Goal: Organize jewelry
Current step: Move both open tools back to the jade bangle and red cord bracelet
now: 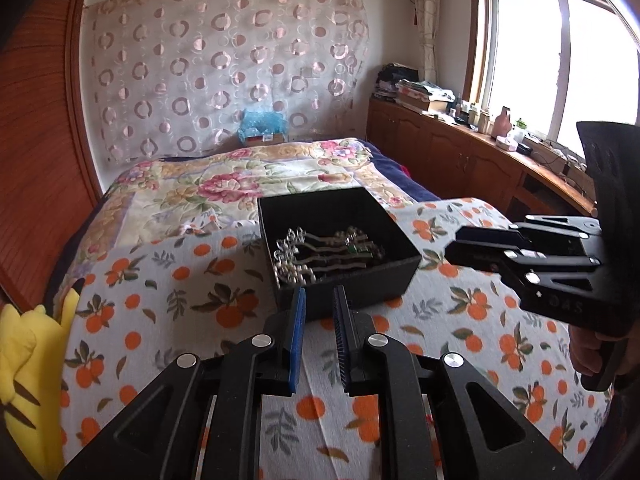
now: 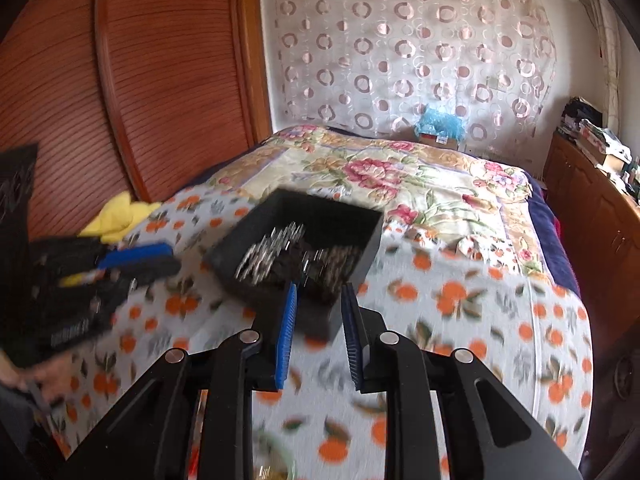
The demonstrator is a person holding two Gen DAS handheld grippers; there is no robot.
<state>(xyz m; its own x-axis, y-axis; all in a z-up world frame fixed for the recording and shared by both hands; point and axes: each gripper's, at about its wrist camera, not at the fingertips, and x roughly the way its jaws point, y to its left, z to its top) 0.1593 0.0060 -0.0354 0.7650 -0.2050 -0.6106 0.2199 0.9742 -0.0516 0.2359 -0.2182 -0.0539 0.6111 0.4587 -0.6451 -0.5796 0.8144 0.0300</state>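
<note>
The black box (image 1: 340, 248) sits on the bed's orange-print cloth (image 1: 180, 280), and serves as landmark here; its near wall faces the left tongs (image 1: 319, 312), whose blue pads stand a little apart with nothing between them, released; the right tongs (image 2: 320, 312) likewise gape slightly, empty, just short of the box's near corner. Open cloth lies on every side of the box: a broad stretch to its left, a narrower one to its right before the bed's edge drops toward the wooden cabinets (image 1: 460, 152); beyond the box spreads the floral quilt (image 1: 240, 176), up to the circle-patterned curtain (image 1: 224, 64). The silver jewelry (image 1: 320, 256) lies inside the box, its long pieces running roughly parallel with the box's near wall in the left view, clustered toward the left wall. The left view is sharp and shows the right tongs hovering to the box's right; the right view is blurred, so the jewelry reads only as pale streaks, yet it shows the yellow plush toy (image 2: 116, 216) left of the box, and the louvred wooden door (image 2: 140, 80) behind.
</note>
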